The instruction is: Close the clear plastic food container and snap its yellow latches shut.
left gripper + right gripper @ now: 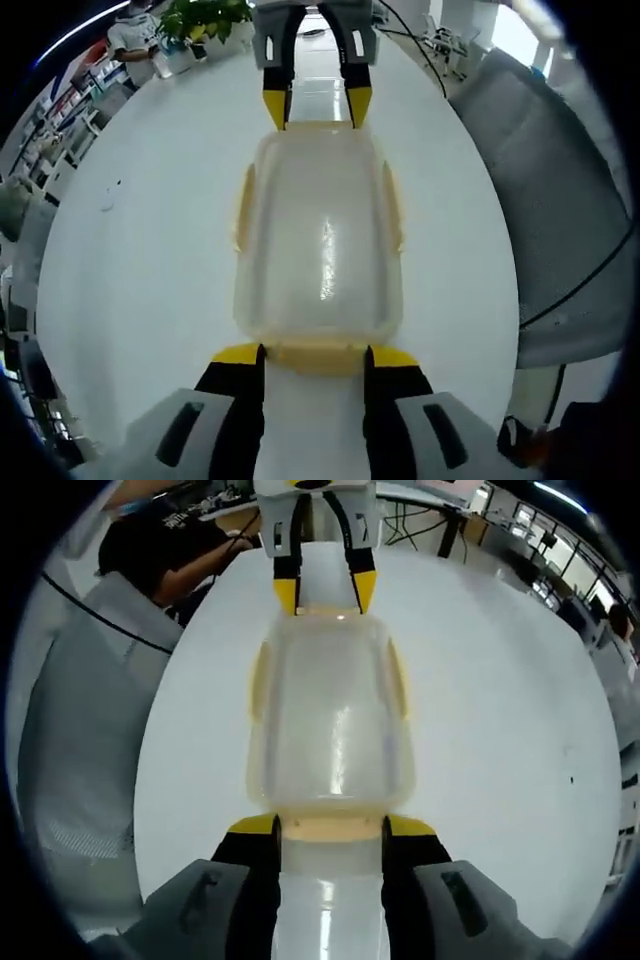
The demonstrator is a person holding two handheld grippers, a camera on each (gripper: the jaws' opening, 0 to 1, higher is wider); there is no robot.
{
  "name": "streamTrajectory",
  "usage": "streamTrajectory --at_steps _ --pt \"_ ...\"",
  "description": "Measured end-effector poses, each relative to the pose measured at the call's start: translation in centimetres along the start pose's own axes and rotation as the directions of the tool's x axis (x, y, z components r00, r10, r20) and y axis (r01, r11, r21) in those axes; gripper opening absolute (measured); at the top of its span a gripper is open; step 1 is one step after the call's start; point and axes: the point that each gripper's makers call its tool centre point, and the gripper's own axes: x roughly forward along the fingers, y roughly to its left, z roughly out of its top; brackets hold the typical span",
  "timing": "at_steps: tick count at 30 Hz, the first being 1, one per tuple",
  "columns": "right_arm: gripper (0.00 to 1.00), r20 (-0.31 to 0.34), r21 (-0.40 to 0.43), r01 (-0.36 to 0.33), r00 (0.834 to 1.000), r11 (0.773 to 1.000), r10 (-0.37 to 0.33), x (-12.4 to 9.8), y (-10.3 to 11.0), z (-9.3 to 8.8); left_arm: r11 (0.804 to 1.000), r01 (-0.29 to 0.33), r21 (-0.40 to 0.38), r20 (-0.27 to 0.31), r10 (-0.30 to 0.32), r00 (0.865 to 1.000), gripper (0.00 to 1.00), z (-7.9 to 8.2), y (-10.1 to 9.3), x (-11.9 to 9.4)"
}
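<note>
The container (320,240) lies on the white table (150,250) with its lid on, between the two grippers, which face each other from opposite short ends. In the left gripper view, the left gripper (316,352) has its jaws spread about as wide as the near yellow end latch (316,356), one yellow tip at each side of it. The right gripper (332,826) stands likewise at the opposite end latch (334,828). Yellow side latches (243,205) run along both long edges.
</note>
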Motion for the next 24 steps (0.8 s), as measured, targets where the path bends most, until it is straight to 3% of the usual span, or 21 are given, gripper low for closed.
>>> streamTrajectory --at_steps 10,24 --pt "0.35 0.009 -0.030 0.019 1.000 0.999 -0.019 -2.4 0.2 -1.0 1.000 -0.020 -0.012 0.003 0.020 1.000 0.32 2.6 -0.3 -0.9" --pt "0.35 0.021 -0.034 0.046 0.999 0.998 -0.046 -5.9 -0.2 -4.9 0.999 -0.038 0.002 0.019 0.038 0.999 0.32 7.9 0.1 -0.9"
